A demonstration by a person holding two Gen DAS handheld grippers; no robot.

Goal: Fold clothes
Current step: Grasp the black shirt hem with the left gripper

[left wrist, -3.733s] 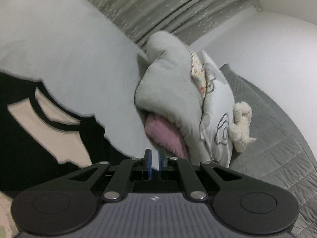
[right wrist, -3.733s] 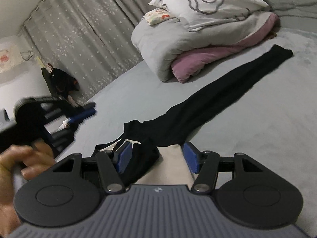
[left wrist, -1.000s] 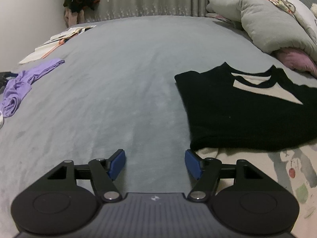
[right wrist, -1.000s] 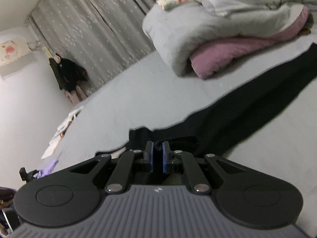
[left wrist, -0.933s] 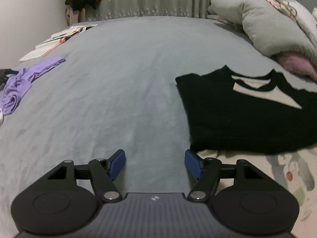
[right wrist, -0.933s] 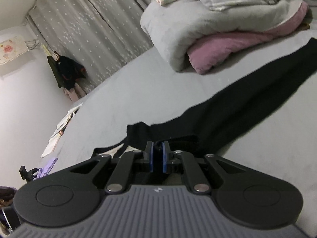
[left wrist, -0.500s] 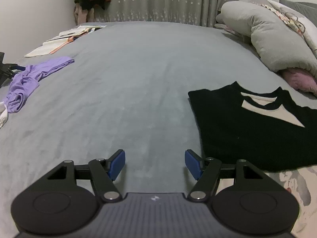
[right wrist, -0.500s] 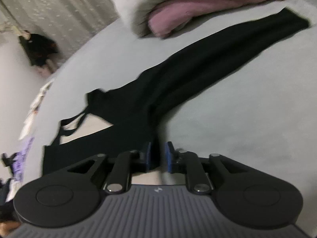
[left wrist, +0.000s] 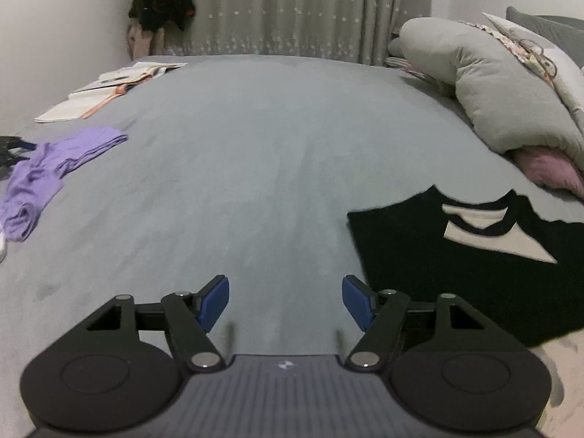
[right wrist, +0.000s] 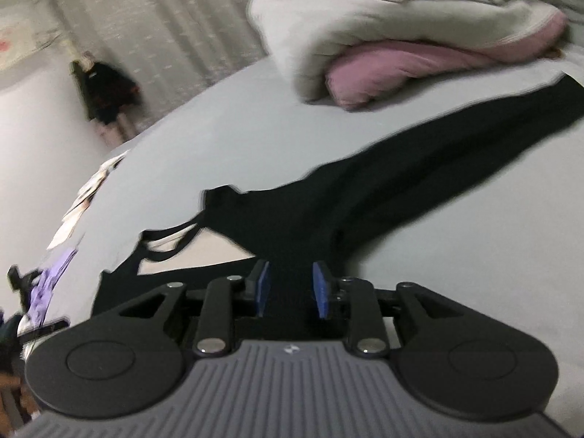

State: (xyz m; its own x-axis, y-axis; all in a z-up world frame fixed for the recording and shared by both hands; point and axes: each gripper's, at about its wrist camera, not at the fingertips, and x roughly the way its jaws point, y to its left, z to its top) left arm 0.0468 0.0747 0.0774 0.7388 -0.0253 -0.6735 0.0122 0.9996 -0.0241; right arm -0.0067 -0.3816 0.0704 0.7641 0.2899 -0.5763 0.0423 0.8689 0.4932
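Holding my left gripper (left wrist: 285, 301) wide and empty above the grey bed cover (left wrist: 255, 153), black long-sleeved top (left wrist: 474, 266) flat to its right. My right gripper (right wrist: 290, 290), pads narrowly parted, straddles that top's dark cloth.

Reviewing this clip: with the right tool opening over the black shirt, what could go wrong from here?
The right tool has its jaws parted around the black shirt, so cloth might snag on a pad and drag the fold. The long sleeve still lies stretched out. The left tool is open over the bare bed, steadying nothing.
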